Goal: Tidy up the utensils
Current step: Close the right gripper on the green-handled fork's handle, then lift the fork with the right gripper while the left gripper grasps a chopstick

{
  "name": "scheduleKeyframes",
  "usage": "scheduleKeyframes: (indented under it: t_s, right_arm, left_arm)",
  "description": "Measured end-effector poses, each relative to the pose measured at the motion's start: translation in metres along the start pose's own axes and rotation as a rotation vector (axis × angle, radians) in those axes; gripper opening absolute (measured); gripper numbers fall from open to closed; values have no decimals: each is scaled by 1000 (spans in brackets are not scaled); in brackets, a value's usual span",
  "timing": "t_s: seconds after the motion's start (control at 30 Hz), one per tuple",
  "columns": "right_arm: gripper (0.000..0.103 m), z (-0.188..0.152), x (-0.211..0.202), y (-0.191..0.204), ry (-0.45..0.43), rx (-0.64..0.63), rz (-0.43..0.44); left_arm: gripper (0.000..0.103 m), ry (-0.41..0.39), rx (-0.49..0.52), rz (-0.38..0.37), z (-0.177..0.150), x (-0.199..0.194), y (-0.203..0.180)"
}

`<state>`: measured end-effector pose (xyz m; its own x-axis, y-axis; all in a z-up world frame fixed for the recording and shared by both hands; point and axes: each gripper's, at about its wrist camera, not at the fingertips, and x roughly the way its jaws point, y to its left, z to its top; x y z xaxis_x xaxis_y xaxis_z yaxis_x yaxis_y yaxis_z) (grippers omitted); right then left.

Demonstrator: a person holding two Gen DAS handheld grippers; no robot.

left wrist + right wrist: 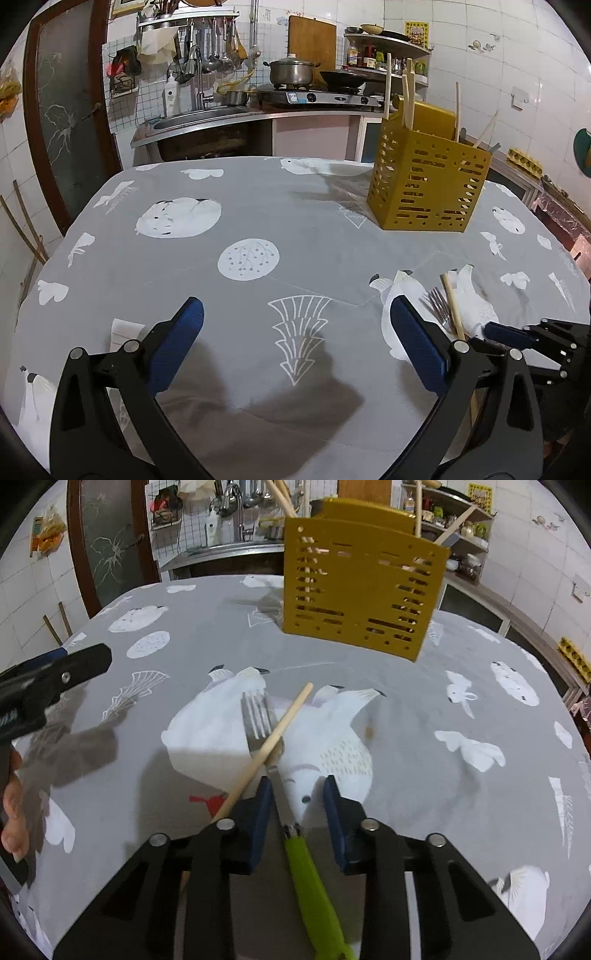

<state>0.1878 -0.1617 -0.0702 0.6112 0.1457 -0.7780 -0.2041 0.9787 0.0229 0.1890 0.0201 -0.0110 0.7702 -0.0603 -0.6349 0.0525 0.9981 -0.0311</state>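
Observation:
A fork with a green handle lies on the grey patterned tablecloth, tines pointing away. A wooden chopstick lies across its neck. My right gripper is open, low over the cloth, with the fork's neck between its blue fingers. A yellow perforated utensil holder with several wooden chopsticks stands behind; it also shows in the left wrist view. My left gripper is open and empty above the cloth, left of the fork and chopstick.
The table is covered by a grey cloth with white prints. Behind it are a sink counter, a stove with a pot and pan, and shelves with jars. My left gripper appears in the right wrist view.

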Motion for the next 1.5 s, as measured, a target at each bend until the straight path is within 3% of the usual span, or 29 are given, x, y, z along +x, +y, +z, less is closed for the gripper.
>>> scheduleKeyframes:
  t_s: [0.03,0.13,0.4,0.67,0.97,1.2,1.37,1.5]
  right_arm:
    - [10,1,1,-1,5,8,7]
    - [7,5,1,-7,10,39,-2]
    - [7,0,-8,-46,-4,119,-86]
    - [7,-14,-16,-114,-12,265,-170]
    - [7,-32,-31,-154,-11,314,-212]
    - [7,-51,-42,-181,-1,364,-220]
    - [7,-58,-45,-197,3,401,-200]
    - [7,-57,-44,-196,11,391,-202]
  left_arm:
    - [98,1,-1,0,0,0,-1]
    - [98,4,-2,1,1,0,-4]
    - [98,16,4,-15,1,3,-20]
    - [98,29,56,-50,-2,5,-55]
    - [98,46,141,-124,-1,8,-101]
    - [97,116,197,-219,0,24,-144]
    - [86,191,271,-268,-6,42,-179]
    - [66,278,333,-287,-14,60,-204]
